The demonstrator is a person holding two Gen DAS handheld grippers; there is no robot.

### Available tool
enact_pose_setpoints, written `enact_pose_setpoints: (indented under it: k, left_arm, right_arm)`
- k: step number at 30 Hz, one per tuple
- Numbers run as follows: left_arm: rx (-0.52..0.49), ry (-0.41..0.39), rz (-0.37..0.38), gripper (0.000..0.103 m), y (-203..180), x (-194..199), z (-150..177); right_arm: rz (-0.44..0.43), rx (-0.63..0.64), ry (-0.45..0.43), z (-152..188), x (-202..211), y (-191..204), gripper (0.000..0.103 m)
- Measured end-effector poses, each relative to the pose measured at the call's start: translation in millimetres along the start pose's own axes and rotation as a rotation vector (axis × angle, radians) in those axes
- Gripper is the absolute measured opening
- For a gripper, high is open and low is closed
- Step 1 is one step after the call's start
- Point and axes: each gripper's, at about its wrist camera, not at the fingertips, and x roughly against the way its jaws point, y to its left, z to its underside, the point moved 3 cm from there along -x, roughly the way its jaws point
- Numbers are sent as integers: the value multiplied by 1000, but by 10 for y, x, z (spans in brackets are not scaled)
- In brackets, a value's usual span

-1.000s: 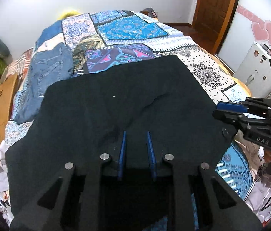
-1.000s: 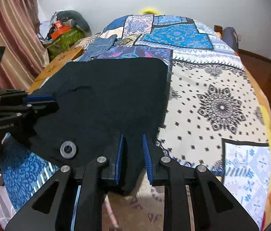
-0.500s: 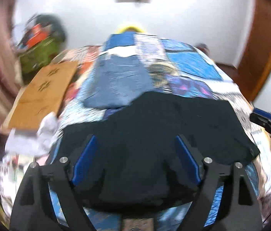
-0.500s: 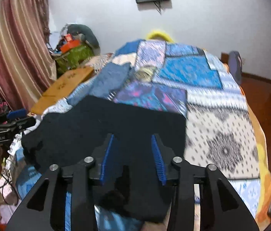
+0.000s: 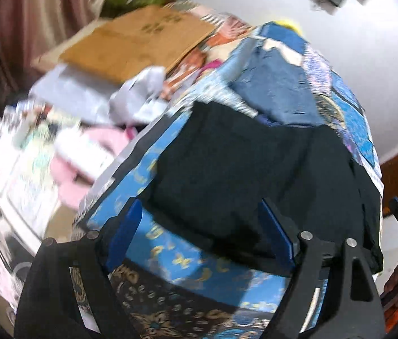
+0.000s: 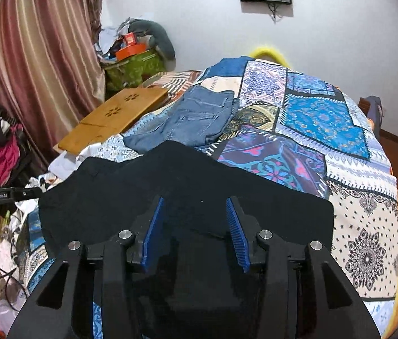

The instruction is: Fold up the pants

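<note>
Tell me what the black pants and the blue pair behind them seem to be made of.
Black pants: probably a soft matte knit or fleece; no sheen, lies limp, weave not resolvable. Blue pair: looks like denim, with faded wash, stitched seams and a patch pocket.

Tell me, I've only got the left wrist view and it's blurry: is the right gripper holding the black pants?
Observer: No. The right gripper is open, its jaws spread above the black pants and closed on nothing.
Operator: Where's my left gripper relative to the pants?
Observer: In the right wrist view, the left gripper sits at the pants' left corner, by the bed's edge. I cannot tell if it touches the cloth.
</note>
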Motion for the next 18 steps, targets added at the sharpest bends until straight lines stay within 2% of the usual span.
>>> enact_pose_setpoints:
  k: [2, 5, 7, 11, 16, 18]
  left_arm:
    - [38, 31, 9, 84, 73, -91, 42]
    - [91, 95, 64, 84, 109, -243, 121]
    - [94, 93, 69, 84, 86, -274, 131]
    - [66, 97, 92, 100, -44, -399, 121]
    - [70, 115, 95, 100, -128, -592, 30]
    - [80, 117, 92, 90, -150, -641, -17]
  right_arm:
    - [4, 3, 11, 10, -32, -18, 42]
    - [20, 11, 32, 22, -90, -44, 42]
    - [31, 15, 51, 43, -140, -68, 42]
    - [35, 23, 101, 111, -235, -112, 42]
    - [48, 76, 143, 247, -310, -58, 42]
    - [56, 91, 137, 260, -299, -40, 42]
